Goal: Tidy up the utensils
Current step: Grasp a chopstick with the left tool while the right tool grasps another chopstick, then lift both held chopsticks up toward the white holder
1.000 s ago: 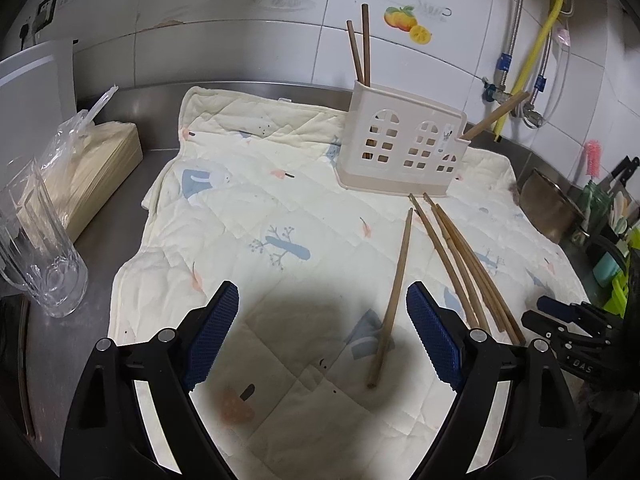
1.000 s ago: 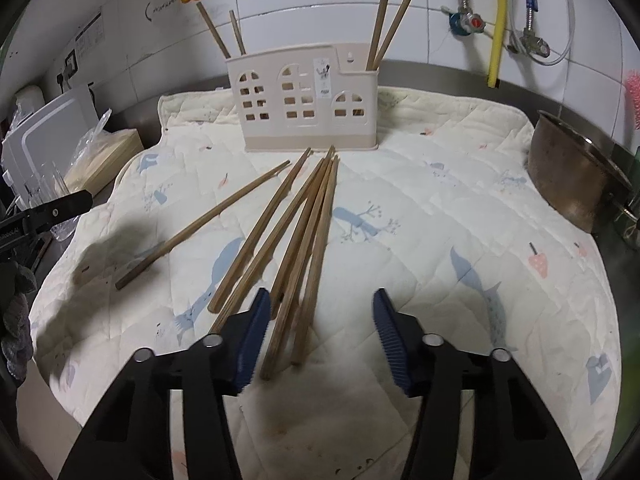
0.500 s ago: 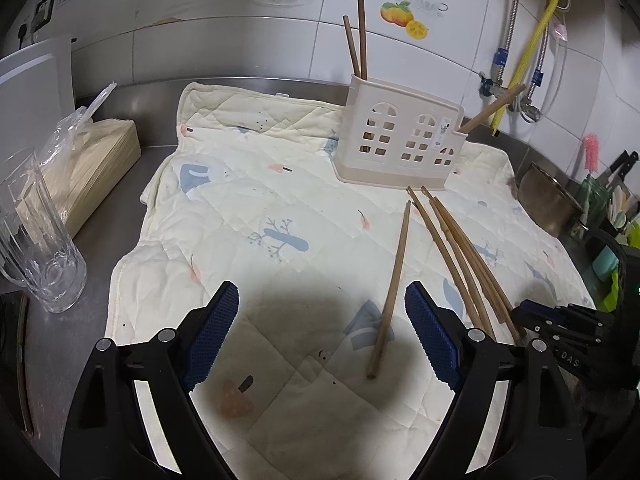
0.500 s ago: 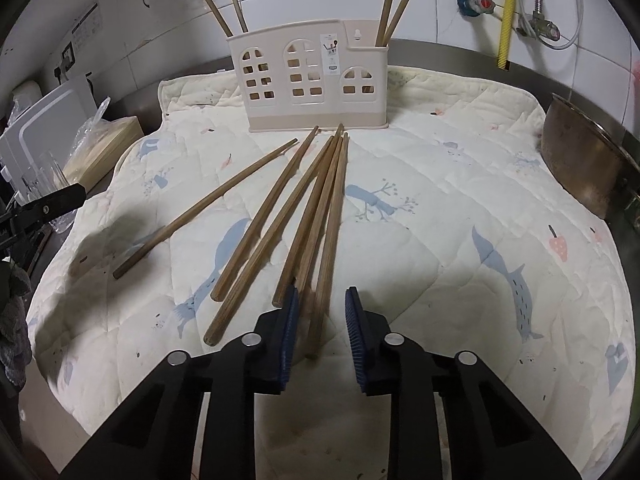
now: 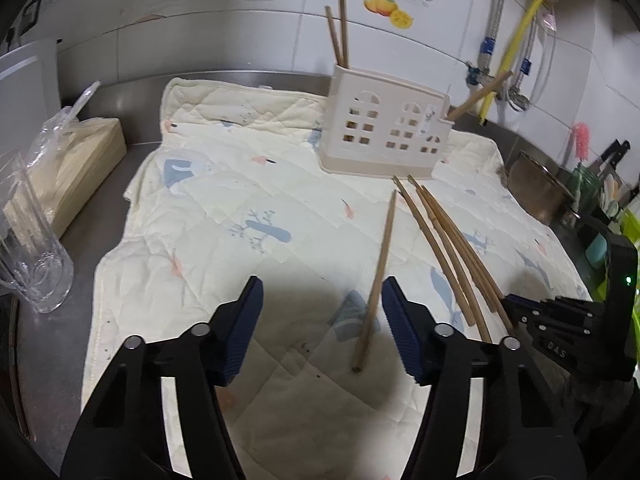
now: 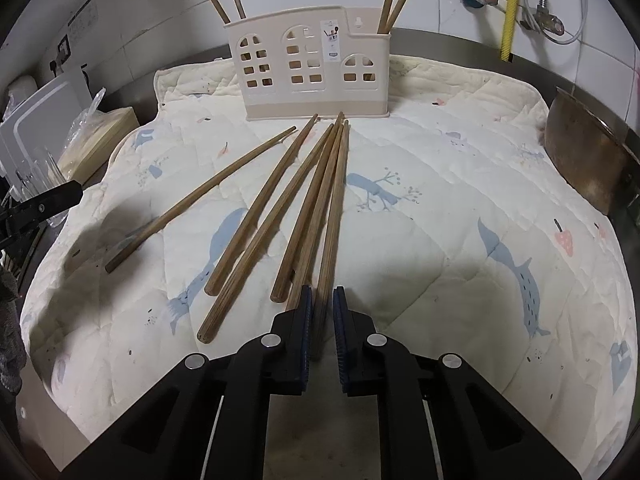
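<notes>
My right gripper (image 6: 321, 308) clamped rightmost chopstick (image 6: 334, 216) of fan on quilted mat (image 6: 460, 208). My left gripper (image 5: 322, 320) gaped wide beside stray chopstick (image 5: 378, 276). Utensil holder (image 6: 310, 68) stood at 12 o'clock, chopsticks inside.

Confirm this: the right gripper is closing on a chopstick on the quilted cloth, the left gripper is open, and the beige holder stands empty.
Not empty. The right wrist view shows the beige holder with chopsticks standing at both ends. The rest holds: the right gripper pinches a chopstick on the quilted cloth, and the left gripper is open.
</notes>
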### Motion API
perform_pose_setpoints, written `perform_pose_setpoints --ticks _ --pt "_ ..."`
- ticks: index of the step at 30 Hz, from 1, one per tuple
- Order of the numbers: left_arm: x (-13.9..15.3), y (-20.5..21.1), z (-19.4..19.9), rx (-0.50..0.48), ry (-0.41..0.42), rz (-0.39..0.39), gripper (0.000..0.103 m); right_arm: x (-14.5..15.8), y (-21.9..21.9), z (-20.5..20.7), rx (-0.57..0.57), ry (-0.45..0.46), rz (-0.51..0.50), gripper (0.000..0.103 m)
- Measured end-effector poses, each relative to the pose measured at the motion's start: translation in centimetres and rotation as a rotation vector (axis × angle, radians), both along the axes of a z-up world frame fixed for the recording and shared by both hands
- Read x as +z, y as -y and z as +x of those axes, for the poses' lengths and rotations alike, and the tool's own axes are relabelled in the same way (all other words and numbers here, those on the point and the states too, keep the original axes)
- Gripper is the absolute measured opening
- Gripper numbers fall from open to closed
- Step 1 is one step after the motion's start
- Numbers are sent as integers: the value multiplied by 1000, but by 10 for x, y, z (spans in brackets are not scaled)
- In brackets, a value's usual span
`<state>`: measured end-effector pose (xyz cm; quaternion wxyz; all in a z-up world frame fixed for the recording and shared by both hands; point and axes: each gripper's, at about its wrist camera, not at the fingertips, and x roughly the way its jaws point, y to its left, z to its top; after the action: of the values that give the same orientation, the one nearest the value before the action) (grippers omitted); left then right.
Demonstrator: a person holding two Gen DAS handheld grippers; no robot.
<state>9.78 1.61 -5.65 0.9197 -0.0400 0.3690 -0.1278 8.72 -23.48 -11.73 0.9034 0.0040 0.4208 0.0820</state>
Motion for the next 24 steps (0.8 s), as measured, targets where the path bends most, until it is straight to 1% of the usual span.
perform_pose_setpoints --ticks 5,9,14,16,20,24 --pt "-8 15 2 -67 -26 0 52 0 0 -1 1 7 -14 8" --pt "-18 27 8 -109 -61 16 40 2 5 -4 -11 16 -6 8" --pt "-31 38 19 -140 -106 27 30 13 14 -7 -29 50 -1 7" --pt "-35 42 22 -147 -119 31 24 18 17 -9 -34 66 3 7" --pt "-40 51 32 -151 -147 55 22 34 21 -13 -40 112 7 7" --pt "-43 53 39 -144 -169 61 20 52 26 -15 -44 161 15 7"
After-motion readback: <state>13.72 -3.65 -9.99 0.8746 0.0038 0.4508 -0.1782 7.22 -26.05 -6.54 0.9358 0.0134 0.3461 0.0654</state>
